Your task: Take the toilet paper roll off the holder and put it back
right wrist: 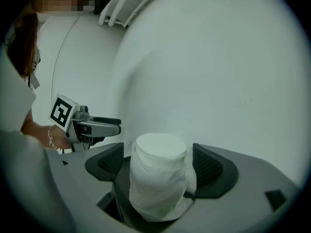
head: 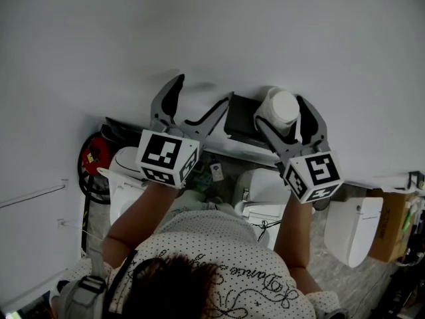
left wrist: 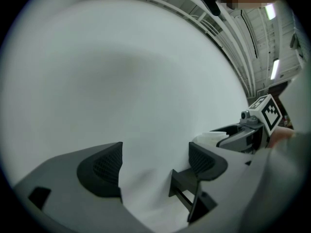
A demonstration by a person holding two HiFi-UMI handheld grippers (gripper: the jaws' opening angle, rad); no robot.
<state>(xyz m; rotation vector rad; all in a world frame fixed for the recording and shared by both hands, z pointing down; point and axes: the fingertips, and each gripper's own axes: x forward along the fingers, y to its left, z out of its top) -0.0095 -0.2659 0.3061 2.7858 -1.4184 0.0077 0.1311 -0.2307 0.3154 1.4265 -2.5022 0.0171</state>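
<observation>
Two grippers face the wall (head: 199, 32). My right gripper (right wrist: 158, 155) has its jaws spread on either side of the roll (right wrist: 156, 178), with a gap showing on one side, so I read no grip. The roll stands upright on the dark holder (head: 242, 119). My left gripper (left wrist: 155, 161) is wide open and empty, just beside the holder.

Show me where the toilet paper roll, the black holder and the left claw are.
toilet paper roll (right wrist: 158, 178): right gripper view, on its wrapped side.
black holder (head: 243, 119): head view, on its dark body.
left claw (left wrist: 155, 161): left gripper view, midway between its open fingertips.
</observation>
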